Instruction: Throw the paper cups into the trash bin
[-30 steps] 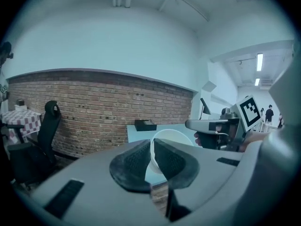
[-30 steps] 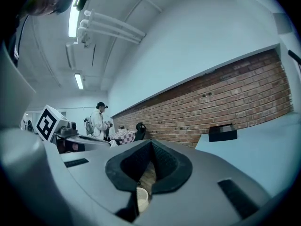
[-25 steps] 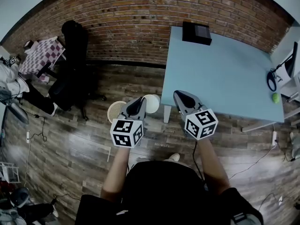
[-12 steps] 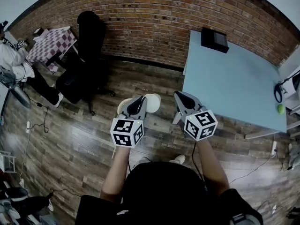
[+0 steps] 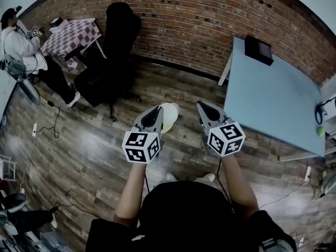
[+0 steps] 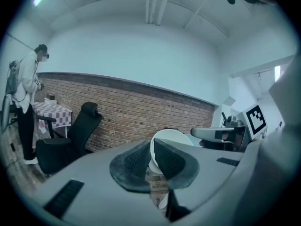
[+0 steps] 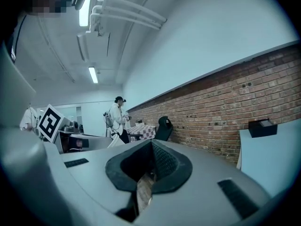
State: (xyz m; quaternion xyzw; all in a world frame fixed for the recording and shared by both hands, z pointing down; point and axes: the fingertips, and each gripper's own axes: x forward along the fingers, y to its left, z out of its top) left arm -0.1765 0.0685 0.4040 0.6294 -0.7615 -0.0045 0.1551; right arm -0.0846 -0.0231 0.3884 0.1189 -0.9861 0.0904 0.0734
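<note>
A white paper cup point(image 5: 169, 115) lies on its side in my left gripper point(image 5: 156, 111), which is shut on its rim. In the left gripper view the cup's rim point(image 6: 172, 137) stands up between the two dark pads of the left gripper point(image 6: 151, 149). My right gripper point(image 5: 202, 107) is level with the left one, a hand's width to its right, shut with nothing in it. The right gripper view shows the right gripper's point(image 7: 150, 150) pads meeting over bare floor. Both are held out over the wooden floor. No trash bin is in view.
A light blue table point(image 5: 273, 104) with a black box point(image 5: 258, 50) and a green ball point(image 5: 320, 132) stands at the right. A black office chair point(image 5: 113, 51), a checkered table point(image 5: 71, 35) and a person in white point(image 5: 18, 41) are at the far left by the brick wall. Cables lie on the floor.
The scene has slid right in the head view: the blue table is now further right, and the chair and the person came in at left. Both grippers kept their pose, cup still held.
</note>
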